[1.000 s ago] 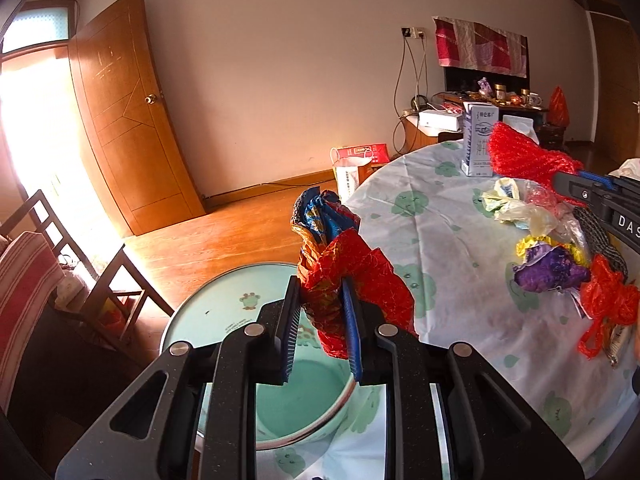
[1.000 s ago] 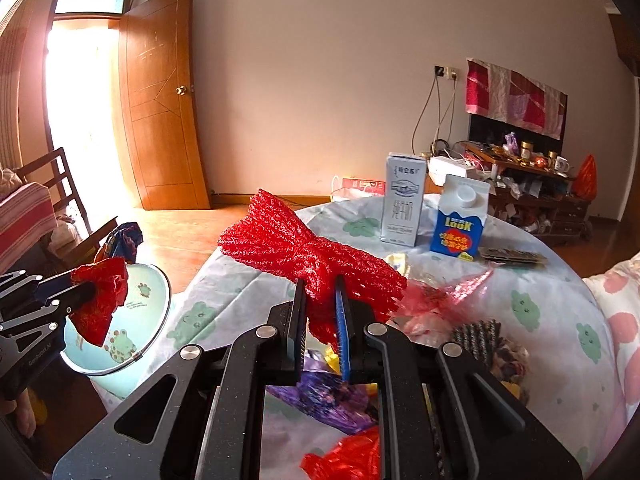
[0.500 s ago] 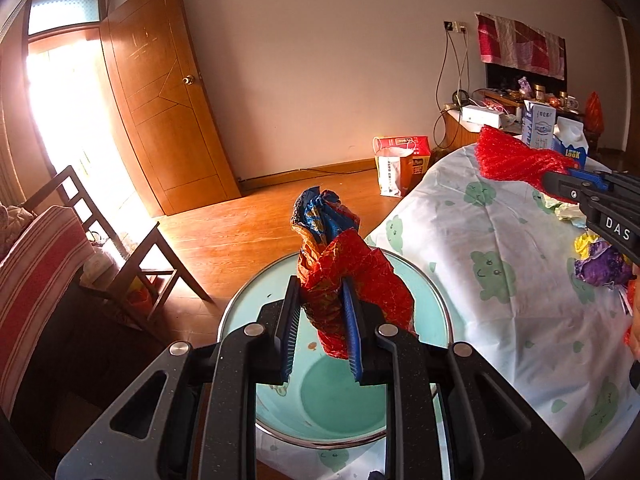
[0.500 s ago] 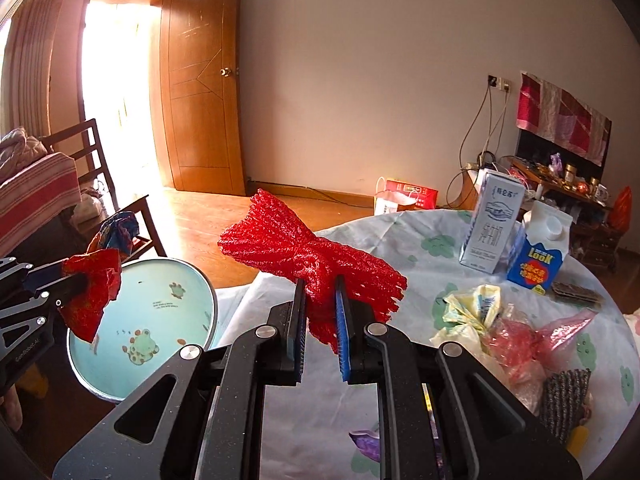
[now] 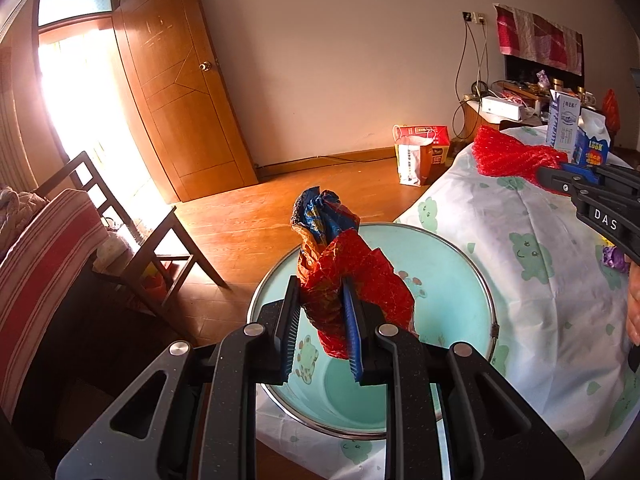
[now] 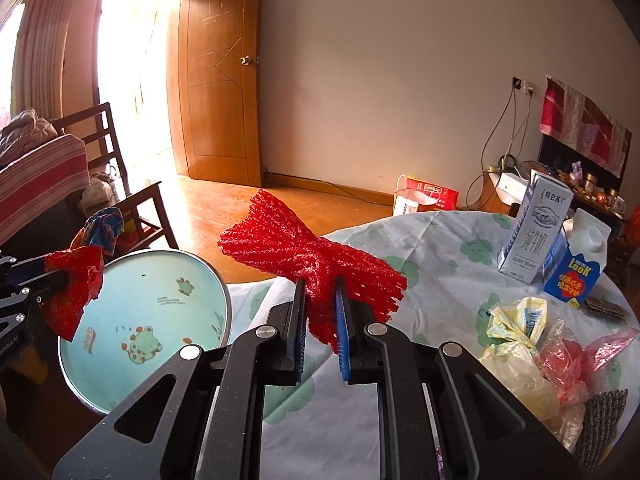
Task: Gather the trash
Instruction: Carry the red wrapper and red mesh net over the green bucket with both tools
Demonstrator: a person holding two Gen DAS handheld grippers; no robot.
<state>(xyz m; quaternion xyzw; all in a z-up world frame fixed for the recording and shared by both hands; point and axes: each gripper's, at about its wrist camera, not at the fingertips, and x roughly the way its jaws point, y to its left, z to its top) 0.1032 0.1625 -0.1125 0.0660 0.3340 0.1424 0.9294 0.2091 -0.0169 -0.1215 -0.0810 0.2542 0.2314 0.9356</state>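
My left gripper [image 5: 320,304] is shut on a crumpled red and blue wrapper [image 5: 340,264] and holds it over a light green basin [image 5: 440,280] with frog pictures at the table's edge. The wrapper [image 6: 80,276] and basin [image 6: 160,300] also show at the left in the right wrist view. My right gripper [image 6: 320,300] is shut on a red foam net [image 6: 296,252] and holds it above the table, to the right of the basin. The net [image 5: 516,156] shows at the right in the left wrist view.
A round table with a white frog-print cloth [image 6: 440,256] carries a milk carton [image 6: 536,224], a blue Look carton [image 6: 576,268] and a heap of plastic bags [image 6: 532,352]. A wooden chair [image 5: 132,240] stands left of the basin. A shopping bag [image 5: 420,152] sits on the floor.
Both grippers have swung left toward the basin with their loads. The left gripper now holds the wrapper over the basin; the red net has come nearer the basin.
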